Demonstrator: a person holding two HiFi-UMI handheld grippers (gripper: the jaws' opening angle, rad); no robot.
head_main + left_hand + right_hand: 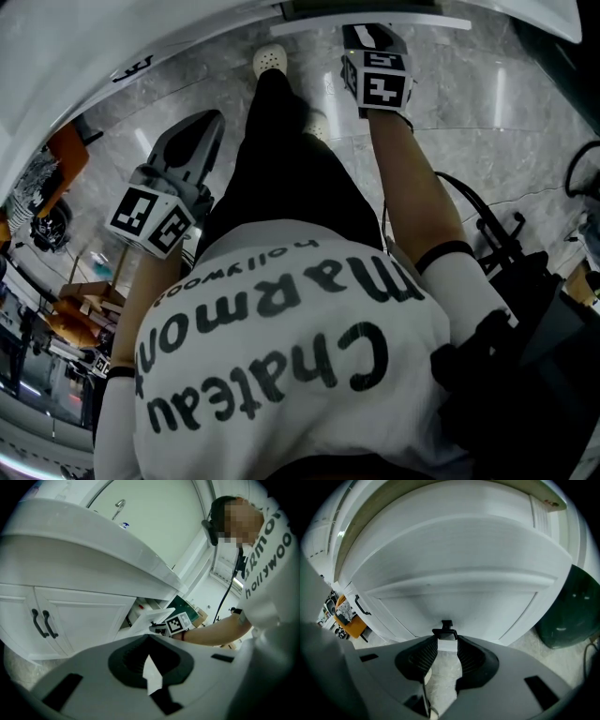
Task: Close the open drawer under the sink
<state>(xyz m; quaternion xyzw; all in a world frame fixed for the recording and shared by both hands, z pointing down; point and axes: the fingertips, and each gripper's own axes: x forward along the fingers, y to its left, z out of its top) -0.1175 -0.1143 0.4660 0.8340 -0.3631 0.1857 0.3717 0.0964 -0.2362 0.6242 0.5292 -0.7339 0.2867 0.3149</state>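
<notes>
You're holding the right gripper (pixel 446 643) open, jaws flanking the black handle (pixel 446 631) of the drawer (pixel 459 597), which is jutting out beneath the sink (pixel 440 531). Be pushing squarely and level through that handle. The left gripper (pixel 150 638) is hanging closed and empty.

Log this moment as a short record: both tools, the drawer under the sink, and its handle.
Right tool: jaws apart, tips at the black handle; contact unclear
Left tool: tips together, nothing between them, away from the cabinet
Drawer front: white, standing out from the cabinet, not yet closed
Sink: white, above the drawer
Neighbouring doors: shut, two black handles
</notes>
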